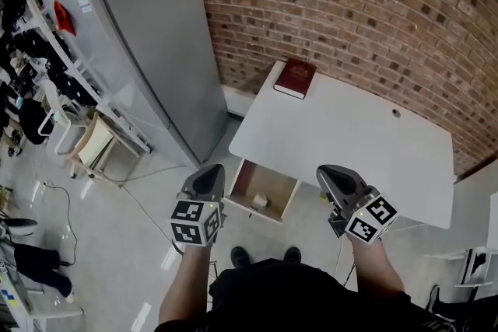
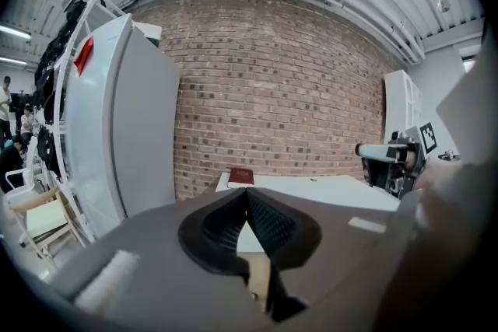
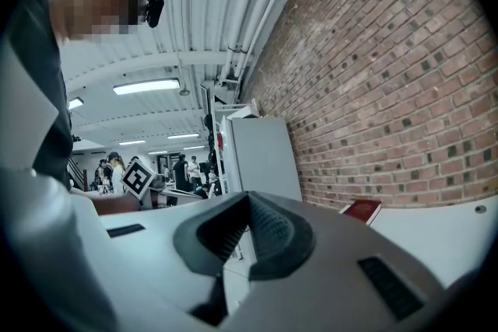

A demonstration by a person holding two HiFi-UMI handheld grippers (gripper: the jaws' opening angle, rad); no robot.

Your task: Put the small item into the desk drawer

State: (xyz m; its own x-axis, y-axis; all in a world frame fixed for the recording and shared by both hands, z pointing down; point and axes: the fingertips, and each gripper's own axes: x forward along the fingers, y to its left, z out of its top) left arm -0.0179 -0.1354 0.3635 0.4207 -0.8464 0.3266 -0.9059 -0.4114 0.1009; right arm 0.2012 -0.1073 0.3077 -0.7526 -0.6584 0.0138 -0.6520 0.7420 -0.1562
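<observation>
Left gripper [image 1: 210, 173] has its jaws pressed together with nothing between them, and the right gripper [image 1: 331, 175] is the same: closed and empty. I hold them on either side of the open drawer [image 1: 268, 181], the left one just outside the drawer's left wall and the right one at the desk's near edge, clear of the drawer's right wall.

The small white item [image 1: 261, 200] already lies inside the drawer, near its front panel.

The drawer juts out from under the near left corner of the white desk [image 1: 350, 144]. A red book [image 1: 295, 78] lies at the desk's far left corner, touching nothing else, and a cable hole [image 1: 395, 113] sits near the far edge. The rest of the desktop is bare.

A tall grey cabinet [image 1: 156, 43] stands left of the desk against the brick wall [image 1: 350, 4], with open floor between it and the drawer. My shoes [image 1: 240, 254] are just in front of the drawer.

The head view alone shows the item in the drawer. The left gripper view looks over the desk to the book and catches the right gripper at its right edge. The right gripper view shows the left gripper's marker cube and people standing far back in the room.
</observation>
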